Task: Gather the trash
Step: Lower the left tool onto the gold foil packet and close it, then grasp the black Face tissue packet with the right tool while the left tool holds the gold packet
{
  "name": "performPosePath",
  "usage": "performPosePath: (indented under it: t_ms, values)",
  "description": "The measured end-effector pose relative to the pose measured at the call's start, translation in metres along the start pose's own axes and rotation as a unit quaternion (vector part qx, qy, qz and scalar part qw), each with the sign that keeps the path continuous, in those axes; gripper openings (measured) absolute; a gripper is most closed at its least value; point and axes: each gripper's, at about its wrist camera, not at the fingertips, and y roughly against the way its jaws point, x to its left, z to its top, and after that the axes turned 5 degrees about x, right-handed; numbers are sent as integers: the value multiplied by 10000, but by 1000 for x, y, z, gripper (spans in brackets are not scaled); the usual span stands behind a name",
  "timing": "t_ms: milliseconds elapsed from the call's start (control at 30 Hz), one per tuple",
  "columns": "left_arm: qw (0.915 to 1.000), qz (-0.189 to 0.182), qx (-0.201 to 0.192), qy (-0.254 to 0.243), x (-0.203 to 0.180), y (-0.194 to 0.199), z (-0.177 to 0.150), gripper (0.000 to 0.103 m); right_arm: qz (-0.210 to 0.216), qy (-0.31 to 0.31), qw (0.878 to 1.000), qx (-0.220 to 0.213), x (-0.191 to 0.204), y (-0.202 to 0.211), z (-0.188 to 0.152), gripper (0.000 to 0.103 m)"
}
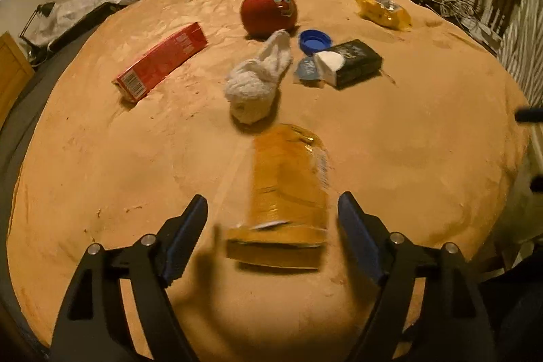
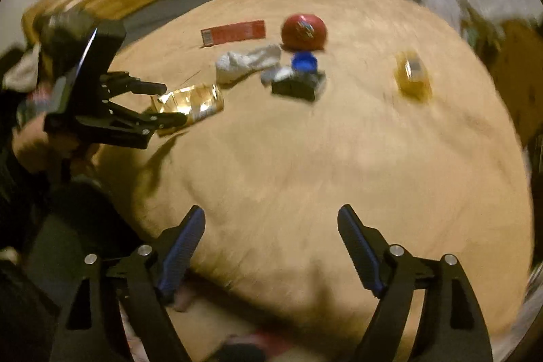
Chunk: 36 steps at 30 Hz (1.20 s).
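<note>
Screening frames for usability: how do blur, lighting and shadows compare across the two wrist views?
Left wrist view: background sharp, only the near gold wrapper smeared; warm dim light, with the left gripper casting a dark shadow on the blanket. Right wrist view: motion blur throughout, and glare on the wrapper.

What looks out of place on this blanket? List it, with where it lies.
A rolled white sock lies in the middle of the tan blanket, among wrappers and a blue cap; it is clothing, not trash. A red ball sits just behind it. The left hand-held gripper is open around a golden wrapper.
</note>
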Motion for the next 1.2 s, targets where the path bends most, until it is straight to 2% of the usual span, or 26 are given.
performPosePath:
  t_ms: [100, 267, 400, 533, 600, 700, 767, 867, 933, 1033, 1067, 1167, 1200]
  values:
    - [9997, -121, 40, 190, 7, -4, 3, 76, -264, 784, 9965, 87, 0, -14, 34, 81]
    - [9996, -286, 82, 20, 3, -12, 6, 76, -480, 2048, 9766, 442, 1, -51, 93, 80]
    - [9985, -513, 199, -11, 3, -23, 8, 76, -467, 2468, 9653, 712, -4, -81, 131, 79]
    - [9980, -582, 212, -91, 4, -29, 7, 76, -370, 2676, 9574, 1016, -15, -111, 164, 79]
    - [9978, -610, 205, -125, 4, -29, 8, 76, -259, 2665, 9560, 1200, -20, -126, 175, 75]
    - [9976, -665, 184, -113, 4, -30, 9, 76, -209, 2648, 9538, 1402, -22, -144, 178, 63]
    - [9973, -721, 128, -42, 6, -29, 7, 76, -174, 2624, 9548, 1388, -22, -148, 176, 59]
    - [9970, -761, 24, 116, 9, -29, 6, 73, -206, 2417, 9625, 1217, -20, -145, 170, 53]
    - [9972, -702, -35, 247, 12, -27, 4, 69, -410, 2073, 9700, 1204, -17, -137, 159, 51]
    - [9975, -613, -77, 357, 13, -26, 2, 66, -605, 1139, 9824, 1353, -19, -126, 135, 51]
    - [9978, -548, -85, 350, 12, -26, 1, 66, -499, 722, 9867, 1368, -21, -117, 122, 51]
    - [9988, -362, -100, 300, 6, -26, 0, 66, -229, 327, 9901, 1345, -17, -100, 96, 53]
    - [9989, -332, -98, 305, 6, -26, 0, 66, 27, 249, 9900, 1387, -13, -93, 87, 53]
